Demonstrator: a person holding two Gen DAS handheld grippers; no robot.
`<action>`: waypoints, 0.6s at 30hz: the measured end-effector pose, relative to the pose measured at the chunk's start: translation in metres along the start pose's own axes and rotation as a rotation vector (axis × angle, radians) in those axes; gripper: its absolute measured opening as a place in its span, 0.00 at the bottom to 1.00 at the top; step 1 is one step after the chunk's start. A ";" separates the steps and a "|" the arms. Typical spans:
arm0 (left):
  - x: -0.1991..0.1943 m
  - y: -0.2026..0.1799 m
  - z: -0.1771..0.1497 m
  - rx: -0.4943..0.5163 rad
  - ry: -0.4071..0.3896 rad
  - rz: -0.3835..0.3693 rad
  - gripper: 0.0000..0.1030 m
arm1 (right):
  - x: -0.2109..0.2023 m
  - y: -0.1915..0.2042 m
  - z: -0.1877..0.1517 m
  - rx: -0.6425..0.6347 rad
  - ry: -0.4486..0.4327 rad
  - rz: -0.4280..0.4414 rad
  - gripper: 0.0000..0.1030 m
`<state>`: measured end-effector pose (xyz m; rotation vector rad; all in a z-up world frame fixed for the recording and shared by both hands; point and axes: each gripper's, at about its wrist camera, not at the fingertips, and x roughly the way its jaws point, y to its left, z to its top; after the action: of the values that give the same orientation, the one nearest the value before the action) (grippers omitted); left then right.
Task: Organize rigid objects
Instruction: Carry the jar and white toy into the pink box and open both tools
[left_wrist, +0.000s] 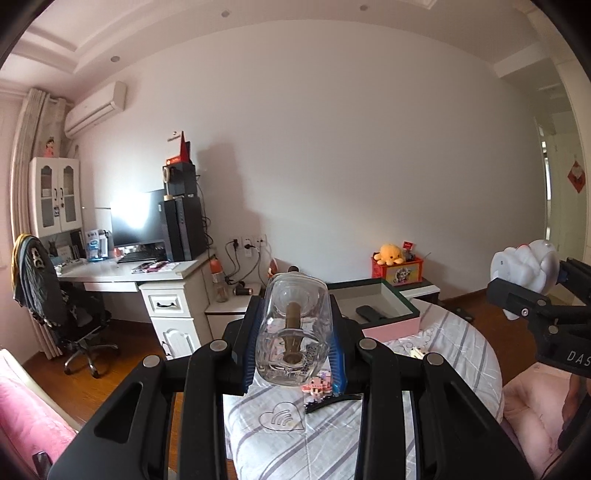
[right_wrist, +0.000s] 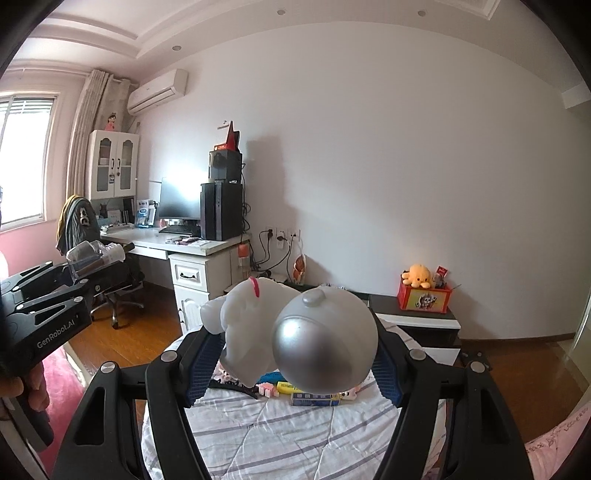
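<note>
My left gripper (left_wrist: 295, 332) is shut on a clear glass bottle (left_wrist: 295, 328) with a brown stopper inside, held above the striped bed. It also shows in the right wrist view (right_wrist: 94, 256) at the left. My right gripper (right_wrist: 295, 354) is shut on a white astronaut figure with a silver visor (right_wrist: 314, 339), held in the air. The figure also shows in the left wrist view (left_wrist: 524, 264) at the right. An open pink box with a dark rim (left_wrist: 391, 317) sits on the bed beyond the bottle, a black object inside.
Small items lie on the bed: a black hair clip (left_wrist: 328, 402), a pink toy (left_wrist: 316, 386), a yellow highlighter (right_wrist: 290, 387), a blue box (right_wrist: 314, 398). A white desk (left_wrist: 147, 269) and office chair (left_wrist: 74, 317) stand left. A nightstand (right_wrist: 417, 314) holds a red box.
</note>
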<state>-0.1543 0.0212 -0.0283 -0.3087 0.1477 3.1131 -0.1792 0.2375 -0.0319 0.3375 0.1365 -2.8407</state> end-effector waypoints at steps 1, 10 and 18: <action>0.000 0.001 0.001 0.000 0.000 0.003 0.31 | 0.000 0.000 0.001 -0.001 -0.003 0.001 0.70; 0.019 -0.003 0.008 0.017 0.005 0.011 0.31 | 0.009 -0.004 0.011 -0.001 -0.019 -0.007 0.70; 0.063 -0.013 0.025 0.038 0.021 0.013 0.31 | 0.037 -0.025 0.021 0.002 -0.026 -0.029 0.70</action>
<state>-0.2204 0.0362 -0.0175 -0.3416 0.2091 3.1169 -0.2251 0.2498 -0.0187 0.3019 0.1343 -2.8729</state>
